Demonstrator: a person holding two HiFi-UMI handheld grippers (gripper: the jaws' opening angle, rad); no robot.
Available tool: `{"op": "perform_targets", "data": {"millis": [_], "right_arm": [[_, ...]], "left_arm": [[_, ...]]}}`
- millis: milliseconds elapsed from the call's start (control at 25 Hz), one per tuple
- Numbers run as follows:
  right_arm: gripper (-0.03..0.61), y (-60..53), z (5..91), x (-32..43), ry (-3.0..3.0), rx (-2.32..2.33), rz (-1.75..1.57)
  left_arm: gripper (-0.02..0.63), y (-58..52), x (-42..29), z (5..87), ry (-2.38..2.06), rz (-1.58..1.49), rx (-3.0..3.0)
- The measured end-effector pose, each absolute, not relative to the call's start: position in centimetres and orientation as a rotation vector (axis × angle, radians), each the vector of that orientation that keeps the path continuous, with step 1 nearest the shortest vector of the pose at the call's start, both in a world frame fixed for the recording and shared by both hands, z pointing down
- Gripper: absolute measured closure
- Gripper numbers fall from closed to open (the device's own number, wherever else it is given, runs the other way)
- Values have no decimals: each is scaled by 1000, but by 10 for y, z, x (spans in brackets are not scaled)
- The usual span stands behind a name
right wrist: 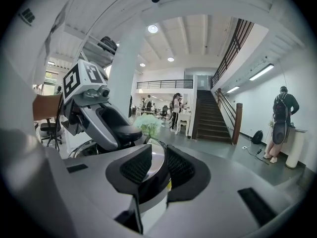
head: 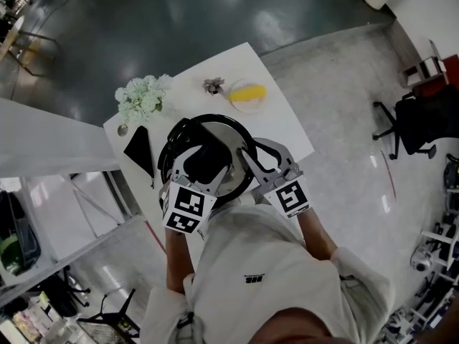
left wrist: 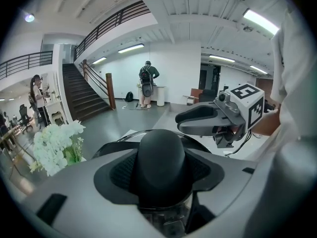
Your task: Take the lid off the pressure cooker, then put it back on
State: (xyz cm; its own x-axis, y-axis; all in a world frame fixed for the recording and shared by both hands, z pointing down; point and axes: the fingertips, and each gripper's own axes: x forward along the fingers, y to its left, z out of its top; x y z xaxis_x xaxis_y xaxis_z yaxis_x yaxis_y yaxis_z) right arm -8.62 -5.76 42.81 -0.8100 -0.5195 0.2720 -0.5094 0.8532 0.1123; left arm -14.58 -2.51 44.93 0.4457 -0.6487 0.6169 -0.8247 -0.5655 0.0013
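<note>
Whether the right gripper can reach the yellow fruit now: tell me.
Probably not: the right gripper is clamped on the lid, though the way to the fruit looks open.

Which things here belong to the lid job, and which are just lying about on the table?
Job: lid, gripped at its rim by the right claw; its black knob, gripped by the left claw; cooker underneath.
Lying about: white flowers, plate with something yellow, flat black object, small brownish object.
</note>
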Motion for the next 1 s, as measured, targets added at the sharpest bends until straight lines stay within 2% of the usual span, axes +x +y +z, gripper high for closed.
{"op": "perform_targets", "data": {"millis": [1000], "right_arm": [[482,-126,428,23,-2785,728,-54]], "left_arm": [[327,-106,-46,439,-1365,851,2362]]}}
